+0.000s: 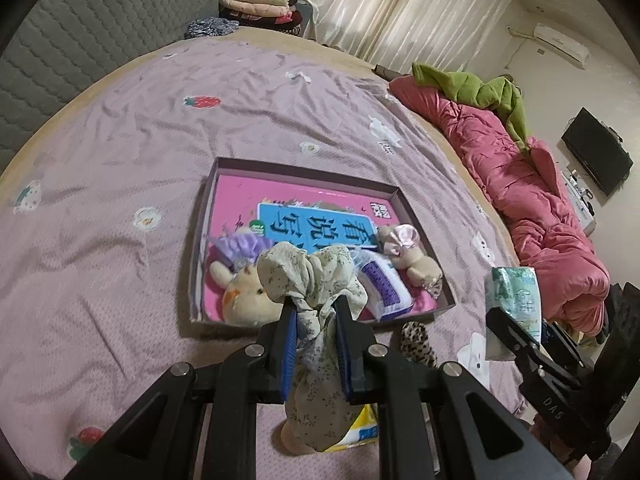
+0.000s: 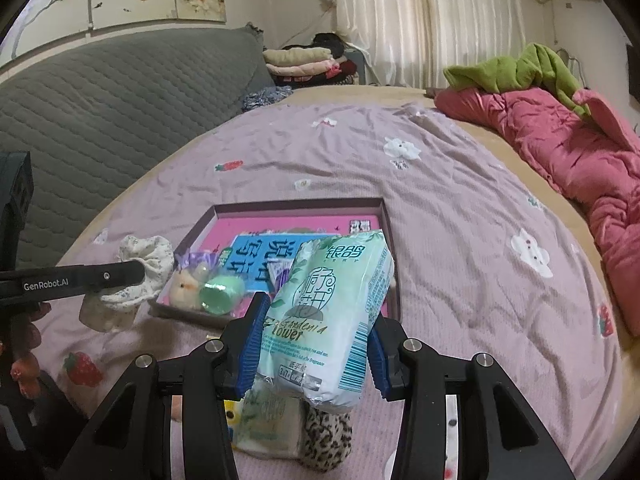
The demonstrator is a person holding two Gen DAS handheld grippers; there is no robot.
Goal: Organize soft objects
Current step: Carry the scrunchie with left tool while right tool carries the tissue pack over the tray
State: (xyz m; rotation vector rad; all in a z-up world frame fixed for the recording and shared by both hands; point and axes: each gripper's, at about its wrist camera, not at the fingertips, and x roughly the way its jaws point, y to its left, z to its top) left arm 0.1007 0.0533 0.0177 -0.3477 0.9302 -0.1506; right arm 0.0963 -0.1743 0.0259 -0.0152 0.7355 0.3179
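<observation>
A bed (image 1: 120,184) w/ lilac sheet carries a shallow box (image 1: 304,174) lined pink, already holding plush toys and a small pack. Left gripper (image 1: 316,308) clamps a floral cloth scrunchie (image 1: 308,276) above the box's near edge; right gripper (image 2: 316,320) pinches a tissue pack (image 2: 336,304) reading "Gardenia flower". Carry step, prob.: next, lower both into the box and release.

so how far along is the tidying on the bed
Partly done. The box already holds two plush toys and a small tissue pack. In hand: the left gripper grips a floral cloth, the right gripper a green tissue pack. Left: a leopard-print item and another pack on the bed.
</observation>
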